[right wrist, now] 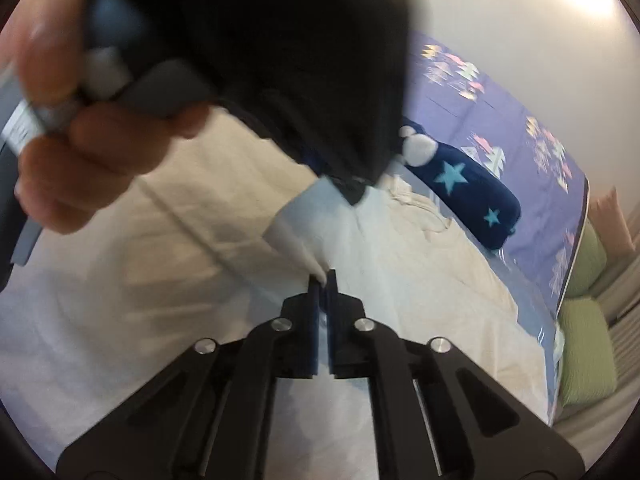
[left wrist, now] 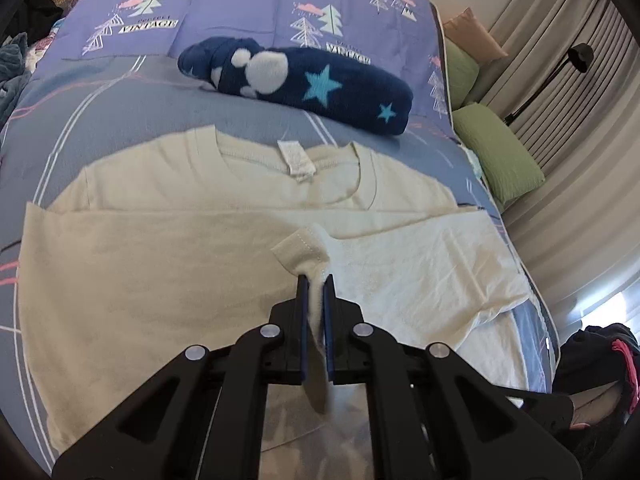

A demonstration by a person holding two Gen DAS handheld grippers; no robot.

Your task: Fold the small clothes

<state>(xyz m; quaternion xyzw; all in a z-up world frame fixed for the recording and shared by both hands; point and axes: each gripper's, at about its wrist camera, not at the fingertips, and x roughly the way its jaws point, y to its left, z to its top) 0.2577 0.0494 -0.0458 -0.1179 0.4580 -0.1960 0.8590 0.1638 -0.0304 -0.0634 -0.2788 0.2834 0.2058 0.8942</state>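
The cream shirt [left wrist: 160, 264] is clamped by both grippers [left wrist: 316, 280] [right wrist: 323, 276]; a navy roll [left wrist: 320, 88] lies at twelve o'clock, partly hidden in the right view by a hand [right wrist: 80, 160].

The left gripper [left wrist: 316, 280] points forward and down, its black linkage arms spread to both sides below the two narrow blue-edged fingers [left wrist: 303, 308]. The jaws stand nearly together, pinched on a fold of the shirt [left wrist: 160, 264], which runs up between the pads and bunches just ahead of the tips.

The right gripper [right wrist: 322, 276] also tilts downward. Its jaws are drawn close, with a pale point of cloth caught at the very tips. Above and left of these jaws, blurred, the person's left hand [right wrist: 80, 160] wraps bare fingers around the other gripper's dark body.
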